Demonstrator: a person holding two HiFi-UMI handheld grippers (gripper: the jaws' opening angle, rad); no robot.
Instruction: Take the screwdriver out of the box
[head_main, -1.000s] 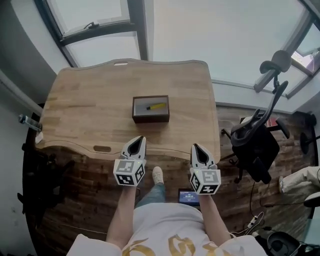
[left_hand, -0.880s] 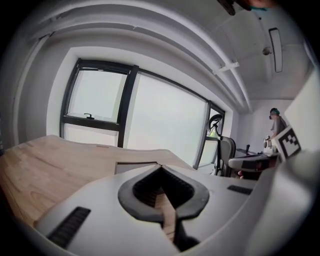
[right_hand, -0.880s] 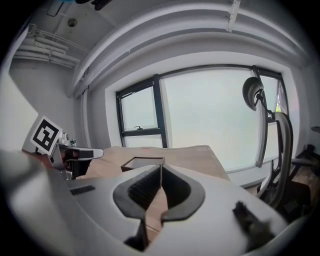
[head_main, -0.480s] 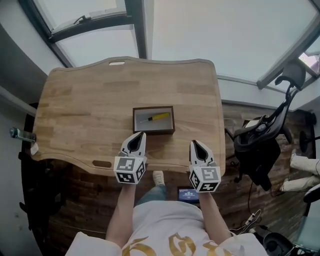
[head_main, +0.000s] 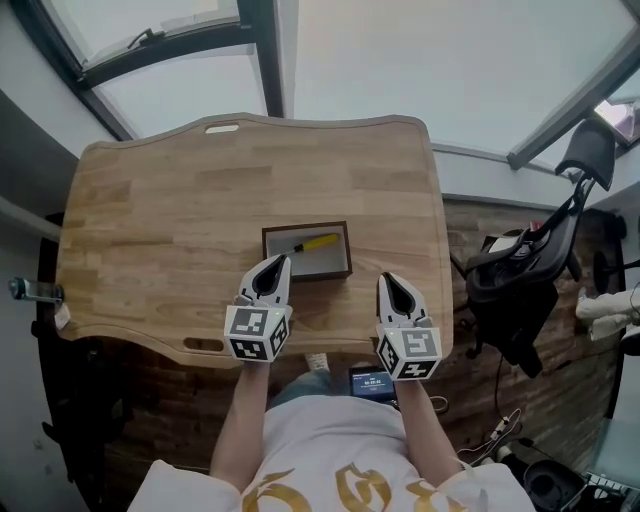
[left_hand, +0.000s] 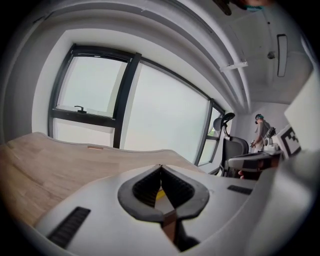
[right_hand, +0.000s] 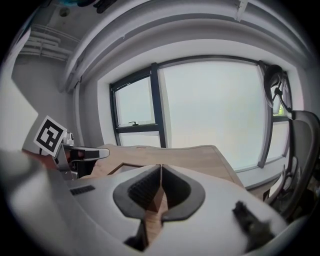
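Observation:
A small dark brown box (head_main: 343, 252) sits on the wooden table (head_main: 180, 220), near its front edge. Inside lies a screwdriver (head_main: 315, 243) with a yellow handle, its shaft pointing left. My left gripper (head_main: 280, 261) hovers at the box's near left corner, jaws shut and empty. In the left gripper view a sliver of the yellow screwdriver (left_hand: 160, 194) shows through the gap behind the shut left gripper's tips (left_hand: 160, 167). My right gripper (head_main: 385, 279) is over the table to the right of the box, also shut and empty; its tips (right_hand: 161, 166) meet in the right gripper view.
A black office chair (head_main: 520, 280) stands right of the table. Windows run behind the table's far edge. A phone or small screen (head_main: 375, 380) lies on the brick-patterned floor below me. A cut-out handle slot (head_main: 203, 344) is in the table's front left edge.
Both grippers have moved forward over the table's front edge toward the box. The left one now reaches the box's near corner. Both stayed shut.

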